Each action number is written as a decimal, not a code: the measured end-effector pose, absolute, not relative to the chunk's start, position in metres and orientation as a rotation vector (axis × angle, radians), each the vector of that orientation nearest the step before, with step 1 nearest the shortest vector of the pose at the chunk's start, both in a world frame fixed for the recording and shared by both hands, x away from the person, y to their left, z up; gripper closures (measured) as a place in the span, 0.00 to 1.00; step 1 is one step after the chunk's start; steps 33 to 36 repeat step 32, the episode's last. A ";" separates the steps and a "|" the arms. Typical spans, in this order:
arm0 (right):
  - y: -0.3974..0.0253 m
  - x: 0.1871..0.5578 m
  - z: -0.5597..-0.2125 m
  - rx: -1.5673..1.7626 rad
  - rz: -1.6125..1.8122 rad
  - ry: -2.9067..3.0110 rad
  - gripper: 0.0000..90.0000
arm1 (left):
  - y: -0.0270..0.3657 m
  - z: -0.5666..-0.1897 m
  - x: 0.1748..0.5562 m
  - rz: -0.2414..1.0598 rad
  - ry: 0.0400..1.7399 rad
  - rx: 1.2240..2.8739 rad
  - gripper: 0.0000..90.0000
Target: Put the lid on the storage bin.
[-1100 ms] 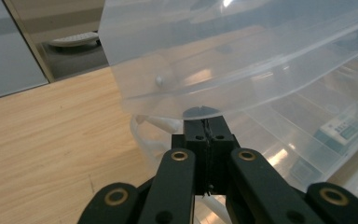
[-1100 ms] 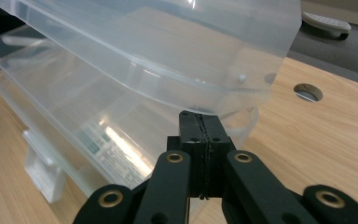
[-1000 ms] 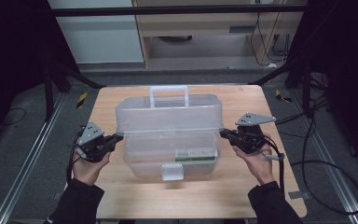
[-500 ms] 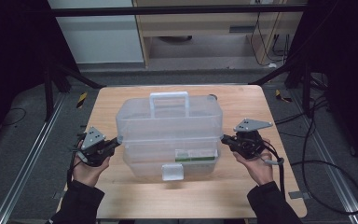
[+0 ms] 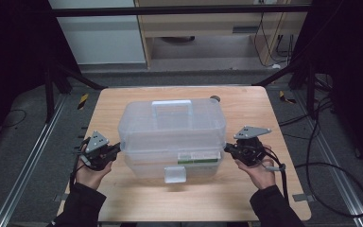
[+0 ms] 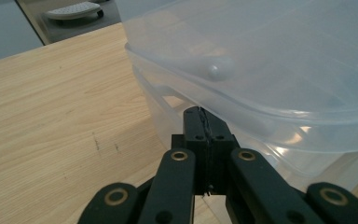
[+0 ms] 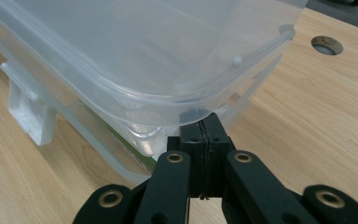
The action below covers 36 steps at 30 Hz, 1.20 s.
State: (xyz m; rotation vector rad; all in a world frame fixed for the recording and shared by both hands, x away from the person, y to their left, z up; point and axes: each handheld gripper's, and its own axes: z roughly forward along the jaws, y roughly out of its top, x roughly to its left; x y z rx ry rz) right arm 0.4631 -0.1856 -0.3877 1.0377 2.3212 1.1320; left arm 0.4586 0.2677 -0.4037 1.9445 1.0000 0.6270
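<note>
A clear plastic storage box [image 5: 170, 142] with a handle [image 5: 171, 106] on its lid stands in the middle of the wooden table [image 5: 264, 109]. A white latch [image 5: 176, 174] sits on its near side. My left gripper [image 5: 117, 148] is shut, its tips tucked under the lid's rim [image 6: 242, 107] at the box's left side. My right gripper [image 5: 227, 148] is shut too, tips under the lid's rim [image 7: 135, 100] at the right side. In both gripper views the lid edge stands a little above the base, over the left gripper [image 6: 200, 115] and the right gripper [image 7: 208, 125].
A round hole [image 7: 327, 45] lies in the tabletop behind the box's right corner. Bare wood runs on either side of the box and along the near edge. Cables [image 5: 331, 165] trail over the floor at the right. A shelf unit [image 5: 208, 28] stands beyond the table.
Both hands have drawn slightly toward the near edge. The box's far edge and handle have shifted nearer with them. Both grippers stay shut.
</note>
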 end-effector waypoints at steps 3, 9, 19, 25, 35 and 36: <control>-0.185 0.463 -0.389 1.040 1.123 2.328 1.00 | 0.270 -0.405 0.460 0.628 1.019 1.943 1.00; -0.186 0.464 -0.396 1.050 1.089 2.352 1.00 | 0.282 -0.412 0.466 0.635 1.087 1.933 0.99; -0.199 0.471 -0.407 1.114 1.047 2.312 0.99 | 0.305 -0.427 0.476 0.637 1.205 1.908 0.95; -0.214 0.477 -0.415 1.197 1.024 2.215 0.87 | 0.314 -0.436 0.480 0.638 1.247 1.913 0.85; -0.240 0.486 -0.433 1.312 0.956 2.066 0.59 | 0.323 -0.444 0.484 0.676 1.288 1.901 0.65; -0.240 0.486 -0.433 1.312 0.956 2.066 0.59 | 0.323 -0.444 0.484 0.676 1.288 1.901 0.65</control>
